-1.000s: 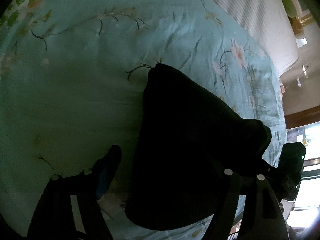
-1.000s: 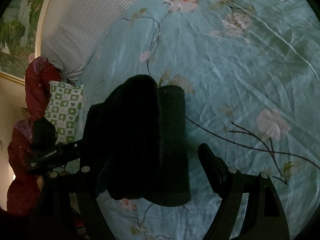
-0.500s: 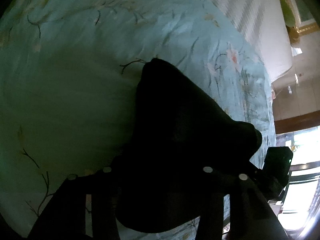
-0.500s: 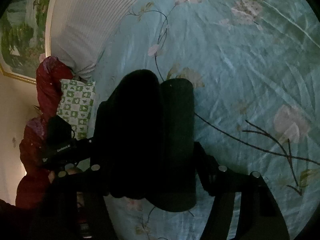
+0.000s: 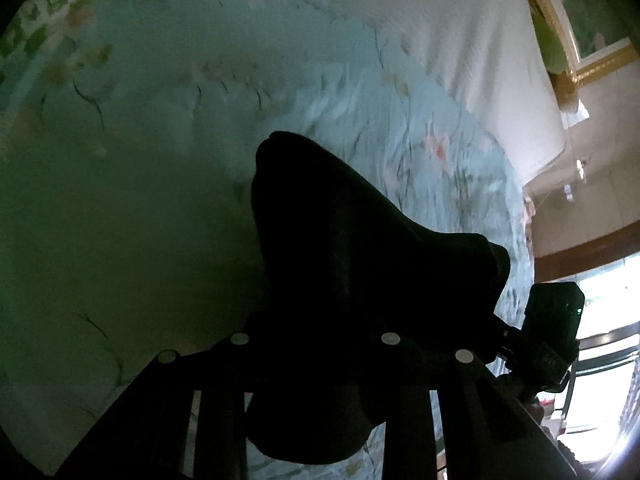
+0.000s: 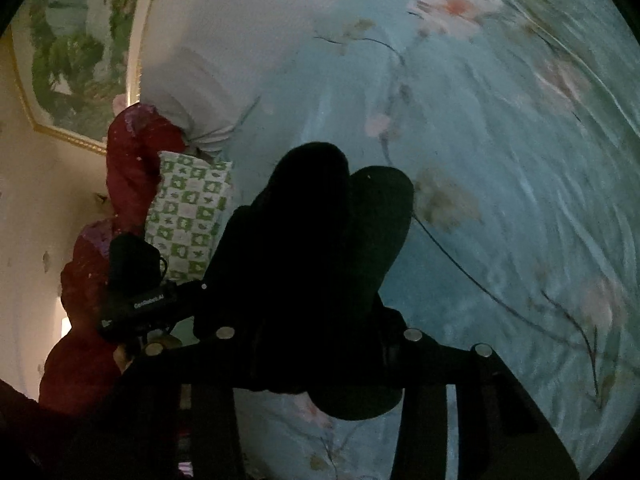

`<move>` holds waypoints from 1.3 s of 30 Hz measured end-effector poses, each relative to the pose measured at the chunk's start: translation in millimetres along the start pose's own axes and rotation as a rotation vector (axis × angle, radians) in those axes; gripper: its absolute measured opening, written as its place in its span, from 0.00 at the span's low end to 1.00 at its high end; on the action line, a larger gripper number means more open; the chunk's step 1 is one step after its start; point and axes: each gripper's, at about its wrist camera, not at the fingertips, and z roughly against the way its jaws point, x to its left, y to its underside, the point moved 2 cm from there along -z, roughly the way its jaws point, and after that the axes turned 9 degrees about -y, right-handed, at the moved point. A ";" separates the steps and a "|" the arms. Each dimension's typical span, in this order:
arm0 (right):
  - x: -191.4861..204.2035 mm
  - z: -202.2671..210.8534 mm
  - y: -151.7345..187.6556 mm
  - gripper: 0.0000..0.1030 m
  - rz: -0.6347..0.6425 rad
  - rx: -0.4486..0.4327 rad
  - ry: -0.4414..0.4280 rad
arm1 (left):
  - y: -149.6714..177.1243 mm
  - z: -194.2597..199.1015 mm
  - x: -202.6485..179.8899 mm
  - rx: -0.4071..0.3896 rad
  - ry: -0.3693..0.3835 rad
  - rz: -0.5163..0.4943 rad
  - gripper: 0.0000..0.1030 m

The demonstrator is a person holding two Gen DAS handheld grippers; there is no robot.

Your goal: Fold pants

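The black pants (image 5: pixel 344 264) are folded into a thick bundle and held up over the light blue floral bedsheet (image 5: pixel 140 200). My left gripper (image 5: pixel 312 344) is shut on one side of the bundle. My right gripper (image 6: pixel 316 340) is shut on the other side, where the pants (image 6: pixel 320 248) show as stacked rounded folds. Each view also shows the other gripper's black body at the far side of the bundle. The fingertips are hidden in the dark cloth.
A white striped cover (image 5: pixel 460 60) lies at the head of the bed under a gold-framed picture (image 6: pixel 72 52). A green-and-white checked pillow (image 6: pixel 188 216) and dark red clothing (image 6: pixel 132 160) lie at the bed's edge. A bright window (image 5: pixel 600 340) is at the right.
Both grippers have closed on the pants from open one second ago. The bundle has been lifted off the sheet, and both views have tilted toward the head of the bed.
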 end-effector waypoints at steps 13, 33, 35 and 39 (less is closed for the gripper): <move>25.6 -69.2 -72.5 0.42 0.125 0.065 0.023 | -57.0 11.8 39.6 -0.089 -0.085 0.051 0.26; -5.6 -91.6 -79.0 0.59 0.089 0.107 0.190 | -59.4 -10.6 55.2 -0.075 -0.242 0.027 0.58; -5.0 -88.9 -77.3 0.64 0.090 0.099 0.212 | -59.0 -11.7 55.4 -0.075 -0.254 0.027 0.61; -1.7 -83.9 -74.8 0.67 0.100 0.086 0.250 | -52.4 -9.4 54.7 -0.067 -0.287 0.018 0.69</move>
